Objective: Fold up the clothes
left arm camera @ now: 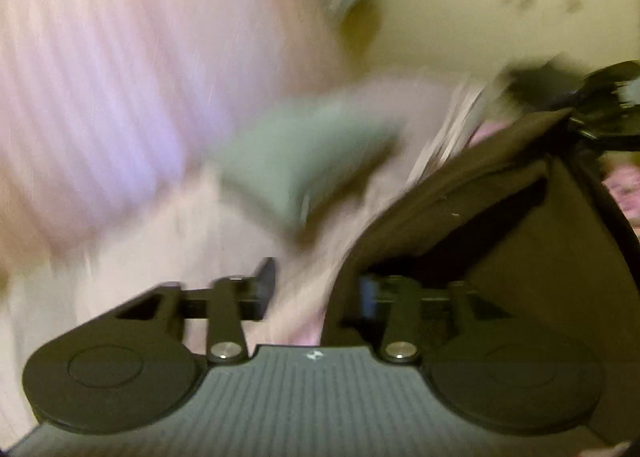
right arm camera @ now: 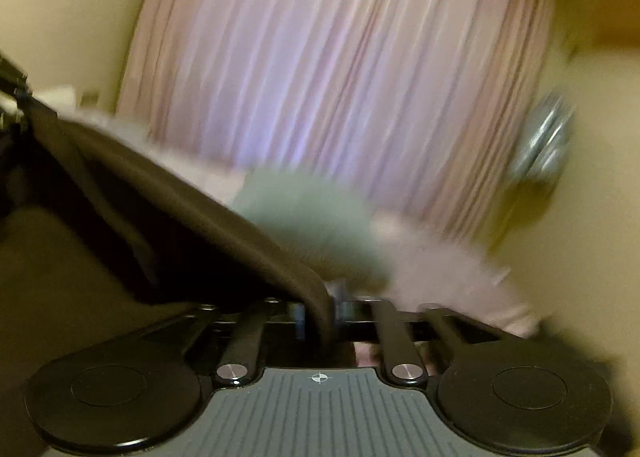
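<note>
the left gripper (left arm camera: 314,289) is black: two round discs flank a grey ribbed plate (left arm camera: 316,389) bearing a small white mark, and two flat link arms pivot on silver screws (left arm camera: 224,351) just ahead of the plate. the right gripper (right arm camera: 318,311) matches it, with a white crosshair mark (right arm camera: 319,377) on its ribbed plate and silver screws (right arm camera: 406,370) beside it.

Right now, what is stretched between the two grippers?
A dark cloth spans them. The right wrist view shows the right gripper pinching one edge; the left wrist view shows the left gripper at the other, with nothing else between.
</note>
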A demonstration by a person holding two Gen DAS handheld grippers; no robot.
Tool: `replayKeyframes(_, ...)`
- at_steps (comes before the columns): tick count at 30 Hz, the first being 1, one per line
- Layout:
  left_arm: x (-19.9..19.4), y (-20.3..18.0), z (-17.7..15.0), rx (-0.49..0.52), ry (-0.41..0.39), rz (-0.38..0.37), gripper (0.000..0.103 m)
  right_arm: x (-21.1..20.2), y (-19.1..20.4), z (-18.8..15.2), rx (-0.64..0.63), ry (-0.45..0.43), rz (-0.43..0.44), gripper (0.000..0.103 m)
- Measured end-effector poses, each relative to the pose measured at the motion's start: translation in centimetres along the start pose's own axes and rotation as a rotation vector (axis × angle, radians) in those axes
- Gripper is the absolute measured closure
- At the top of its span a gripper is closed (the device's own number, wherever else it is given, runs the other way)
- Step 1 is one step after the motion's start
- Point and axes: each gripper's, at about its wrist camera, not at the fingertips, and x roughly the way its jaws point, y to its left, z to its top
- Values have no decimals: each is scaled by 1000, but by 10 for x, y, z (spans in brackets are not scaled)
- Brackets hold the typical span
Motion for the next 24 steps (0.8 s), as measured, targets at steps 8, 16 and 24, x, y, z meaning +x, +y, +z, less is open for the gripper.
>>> replayKeyframes(8,65,7,-186,-333,403,66,62,126,26,-118,180,323,206,12)
replayKeyframes(16,-19,-19,-338,-574,624,-16,56,133,108,-165,314,558,395,12)
replayKeyframes(24,-24,-54,-396,-457,668,-186,103,87,194,-180,288,672,401,12)
